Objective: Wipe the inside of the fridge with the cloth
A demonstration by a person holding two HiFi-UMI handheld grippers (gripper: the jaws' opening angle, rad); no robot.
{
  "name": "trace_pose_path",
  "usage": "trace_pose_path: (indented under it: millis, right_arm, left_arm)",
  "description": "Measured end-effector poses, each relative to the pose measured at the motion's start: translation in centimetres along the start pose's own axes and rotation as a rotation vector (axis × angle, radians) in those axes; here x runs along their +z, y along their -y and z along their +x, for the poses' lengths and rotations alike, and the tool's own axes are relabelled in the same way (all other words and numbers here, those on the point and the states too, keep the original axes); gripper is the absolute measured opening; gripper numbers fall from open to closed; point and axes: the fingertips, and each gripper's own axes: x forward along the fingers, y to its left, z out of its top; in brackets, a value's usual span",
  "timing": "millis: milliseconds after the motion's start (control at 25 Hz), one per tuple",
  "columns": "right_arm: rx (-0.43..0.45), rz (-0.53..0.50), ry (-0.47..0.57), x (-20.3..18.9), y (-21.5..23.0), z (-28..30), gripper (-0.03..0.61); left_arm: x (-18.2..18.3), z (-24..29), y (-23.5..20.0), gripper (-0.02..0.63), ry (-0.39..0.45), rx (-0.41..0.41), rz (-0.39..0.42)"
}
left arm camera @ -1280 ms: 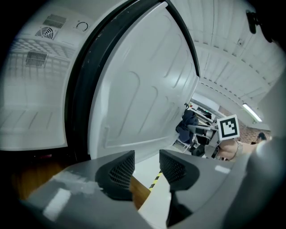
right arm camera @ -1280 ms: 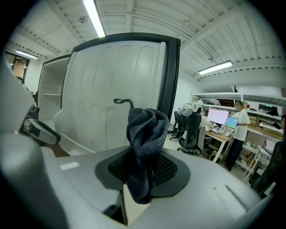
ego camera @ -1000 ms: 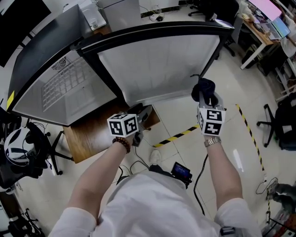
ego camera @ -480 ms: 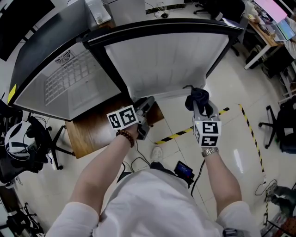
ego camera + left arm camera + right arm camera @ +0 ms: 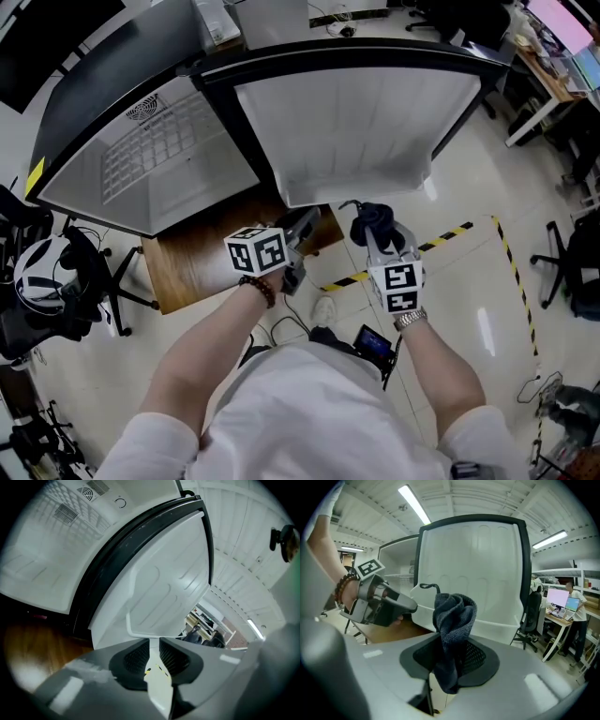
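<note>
"Head view first: where is the cloth (image 5: 375, 219)?"

"Bunched up, dark blue, in the right gripper (image 5: 380, 246). It sits just off the bottom edge of the open fridge door (image 5: 356, 122), above the pale floor and near a strip of yellow-and-black tape (image 5: 441, 238). It looks clear of the door."

"And does the right gripper view agree?"

"Yes. The jaws are clamped on the cloth's lower part, and the rest stands up in a fold between them, with the door's white liner behind it."

"What about the left gripper (image 5: 302, 228)?"

"It hovers over a brown wooden surface (image 5: 192, 267) near the door's lower corner. In the left gripper view its jaws have just been closing; only a narrow gap is left, and nothing is between them, just floor showing through."

"And the fridge itself?"

"The fridge compartment (image 5: 150, 159) lies open to the left of the door, white inside, with a round vent at its back wall."
</note>
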Motion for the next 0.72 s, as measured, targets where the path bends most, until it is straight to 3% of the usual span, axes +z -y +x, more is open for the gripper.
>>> trace_pose_path:
  millis: [240, 720]
  right_arm:
    - [0.092, -0.034, -0.008, -0.1, -4.7, 3.1, 0.104]
    - [0.217, -0.059, 0.062, 3.5, -10.3, 10.6, 0.104]
  left_arm:
    - [0.9, -0.8, 1.1, 0.043, -0.03, -0.02, 0.061]
    - [2.1, -2.1, 1.7, 0.034, -0.063, -0.047, 0.052]
